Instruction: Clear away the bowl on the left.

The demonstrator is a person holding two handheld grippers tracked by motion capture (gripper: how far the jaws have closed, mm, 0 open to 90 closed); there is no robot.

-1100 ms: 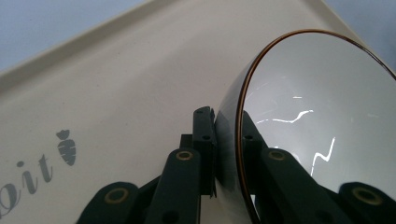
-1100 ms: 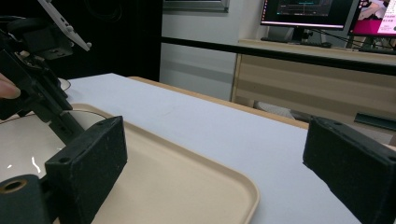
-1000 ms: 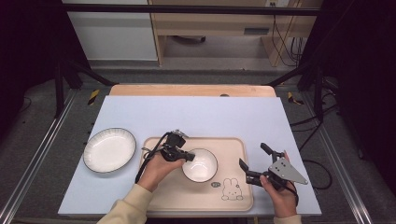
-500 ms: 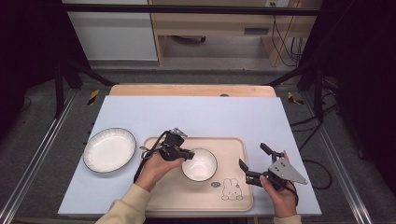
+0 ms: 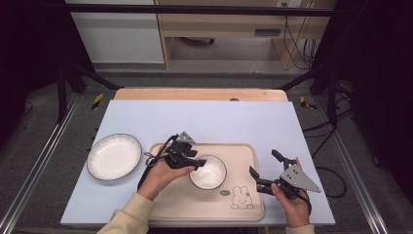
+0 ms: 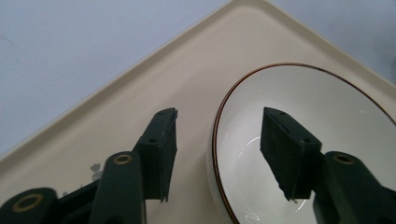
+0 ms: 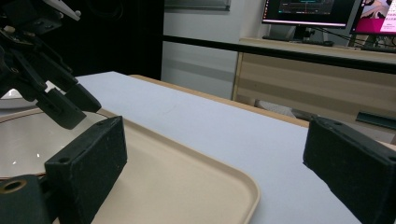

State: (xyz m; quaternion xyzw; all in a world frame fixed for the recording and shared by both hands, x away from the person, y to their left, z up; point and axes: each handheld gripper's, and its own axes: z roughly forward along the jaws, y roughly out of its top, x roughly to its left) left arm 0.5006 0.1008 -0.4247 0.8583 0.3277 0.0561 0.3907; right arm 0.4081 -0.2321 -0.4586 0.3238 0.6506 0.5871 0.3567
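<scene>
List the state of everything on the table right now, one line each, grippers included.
Bowl: upright, empty, on the tray.
Tray: flat on the table, bearing the bowl.
Plate: upright, empty, on the table left of the tray.
Left gripper: open, jaws astride the bowl's rim, one inside and one outside.
Right gripper: open, holding nothing, by the tray's right edge.

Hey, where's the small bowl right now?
In the high view the bowl sits on the beige tray, right of the white plate. The open left gripper straddles its left rim, one jaw inside and one outside.
</scene>
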